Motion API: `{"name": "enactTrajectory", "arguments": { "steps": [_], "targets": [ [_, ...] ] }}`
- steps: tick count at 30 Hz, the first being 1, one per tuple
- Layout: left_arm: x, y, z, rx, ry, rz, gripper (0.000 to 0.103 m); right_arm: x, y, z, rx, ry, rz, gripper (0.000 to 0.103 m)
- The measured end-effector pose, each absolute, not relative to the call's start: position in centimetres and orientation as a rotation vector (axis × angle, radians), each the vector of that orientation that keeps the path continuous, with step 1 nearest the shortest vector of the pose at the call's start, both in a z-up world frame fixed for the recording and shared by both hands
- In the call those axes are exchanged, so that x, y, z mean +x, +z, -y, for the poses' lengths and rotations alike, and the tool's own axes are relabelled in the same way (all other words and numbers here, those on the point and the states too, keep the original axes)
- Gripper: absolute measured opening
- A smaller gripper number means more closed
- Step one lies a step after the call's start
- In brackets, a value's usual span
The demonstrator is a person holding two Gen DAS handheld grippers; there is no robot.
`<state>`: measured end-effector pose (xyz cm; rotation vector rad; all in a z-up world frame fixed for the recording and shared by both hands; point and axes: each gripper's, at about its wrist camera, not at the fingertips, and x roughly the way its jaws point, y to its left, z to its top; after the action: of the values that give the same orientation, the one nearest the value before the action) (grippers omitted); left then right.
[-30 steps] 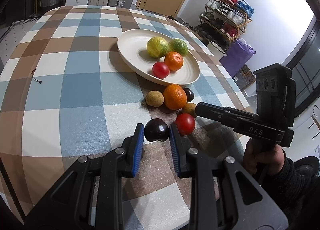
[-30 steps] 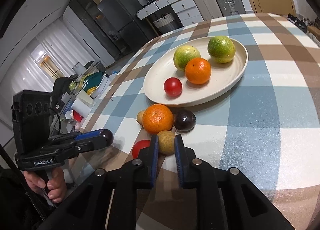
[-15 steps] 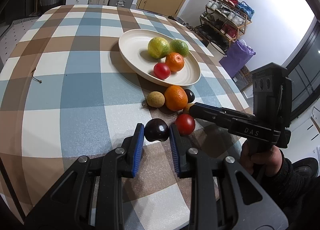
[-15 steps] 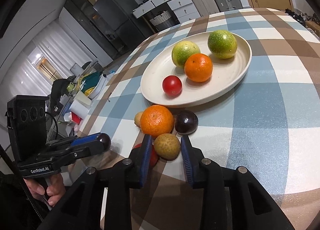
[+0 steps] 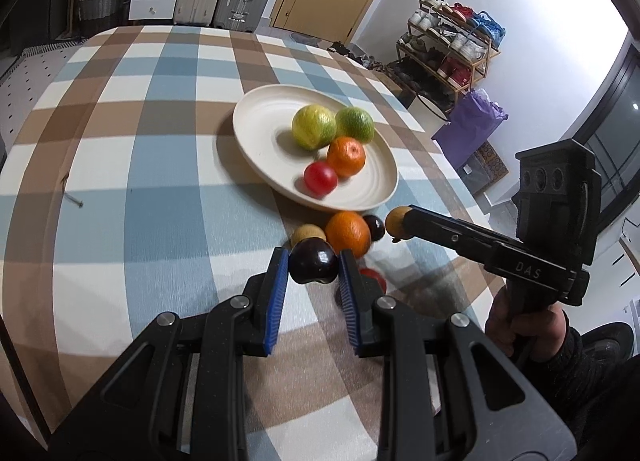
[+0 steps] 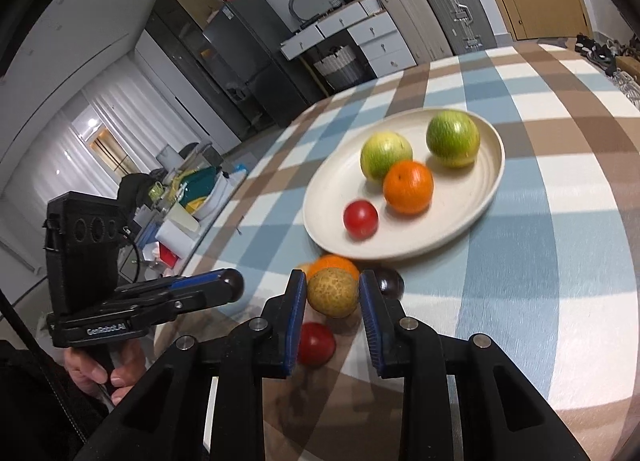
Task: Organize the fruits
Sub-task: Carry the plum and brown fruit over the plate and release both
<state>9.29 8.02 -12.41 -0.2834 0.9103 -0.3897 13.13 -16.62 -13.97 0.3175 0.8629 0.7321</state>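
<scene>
My left gripper [image 5: 313,265] is shut on a dark plum [image 5: 313,265] and holds it above the checked cloth. My right gripper [image 6: 333,292] is shut on a tan round fruit [image 6: 332,292], lifted off the table; this fruit shows at its tip in the left wrist view [image 5: 397,223]. The cream plate [image 5: 260,133] holds two green citrus, an orange [image 5: 346,156] and a red tomato [image 5: 320,179]. On the cloth near the plate lie an orange [image 5: 347,233], a second tan fruit [image 5: 306,233], a second dark plum [image 6: 390,283] and a red tomato [image 6: 316,343].
The table edge runs close on the right in the left wrist view, with a purple bag [image 5: 468,133] and a shoe rack [image 5: 448,53] beyond. Suitcases and drawers stand behind the table's far end. A cluttered counter [image 6: 180,197] lies left in the right wrist view.
Both grippers have risen with their fruits: the left lifted the dark plum off the cloth, the right closed on the tan fruit and lifted it. Both moved toward the plate.
</scene>
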Motion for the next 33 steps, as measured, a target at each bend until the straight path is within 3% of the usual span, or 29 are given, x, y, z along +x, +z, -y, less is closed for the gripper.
{"name": "enactTrajectory", "arguments": {
  "steps": [15,33],
  "targets": [
    [15.5,-10.3,-6.4,-0.287,-0.423,-0.902,0.023,17.0,-12.2,16.7,0.348,0.776,-0.828,0.027],
    [23.3,-13.0,-5.5,-0.292,-0.43,-0.972,0.023,20.1,-13.1,14.4,0.186,0.811,-0.835,0.027]
  ]
}}
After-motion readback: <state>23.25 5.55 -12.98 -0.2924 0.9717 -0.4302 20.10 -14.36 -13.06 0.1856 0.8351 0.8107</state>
